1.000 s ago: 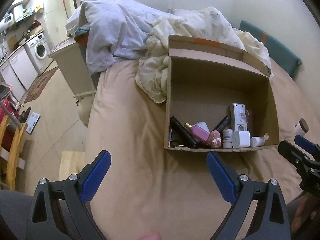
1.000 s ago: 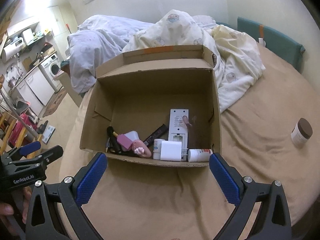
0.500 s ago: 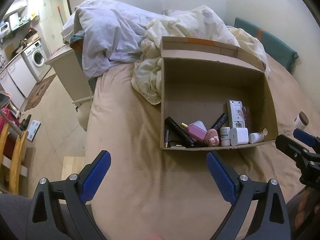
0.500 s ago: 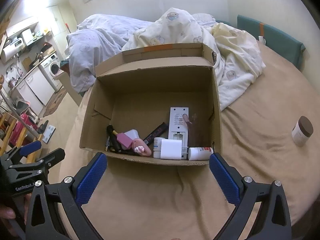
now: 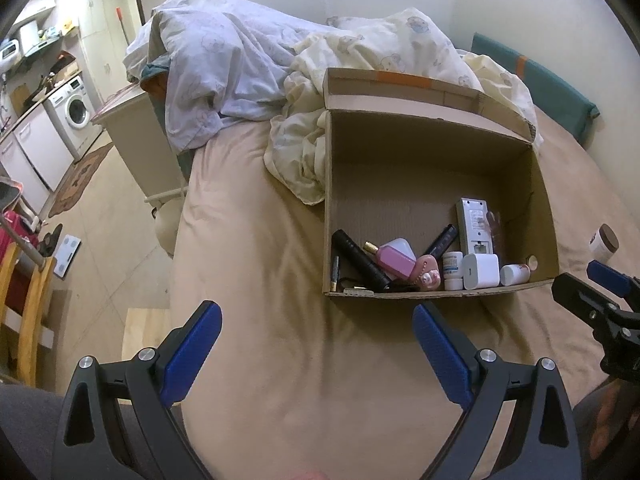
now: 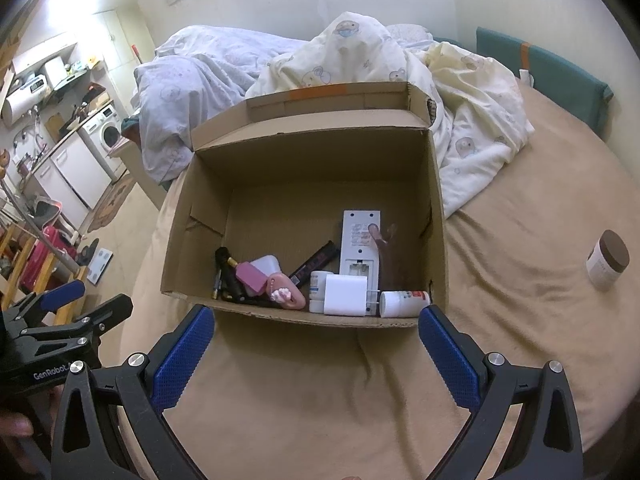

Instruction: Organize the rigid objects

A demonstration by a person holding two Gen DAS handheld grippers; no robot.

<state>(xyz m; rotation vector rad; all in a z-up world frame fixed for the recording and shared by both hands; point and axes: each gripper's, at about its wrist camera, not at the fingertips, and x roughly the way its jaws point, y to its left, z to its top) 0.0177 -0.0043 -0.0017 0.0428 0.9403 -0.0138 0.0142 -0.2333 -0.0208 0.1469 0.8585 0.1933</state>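
Both grippers, left (image 5: 316, 334) and right (image 6: 316, 338), gape empty at lower frame. One box (image 6: 224, 184) sits centre, just above them; one jar (image 6: 607, 259) stands at right edge, on the bed (image 6: 520, 300).

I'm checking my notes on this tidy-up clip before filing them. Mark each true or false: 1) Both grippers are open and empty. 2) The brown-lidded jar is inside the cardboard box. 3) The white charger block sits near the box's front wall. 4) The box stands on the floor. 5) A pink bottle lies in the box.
1) Both grippers are open and empty. True: the left gripper and right gripper hold nothing.
2) The brown-lidded jar is inside the cardboard box. False: it stands on the bed sheet, to the right of the box.
3) The white charger block sits near the box's front wall. True.
4) The box stands on the floor. False: it rests on the bed.
5) A pink bottle lies in the box. True.
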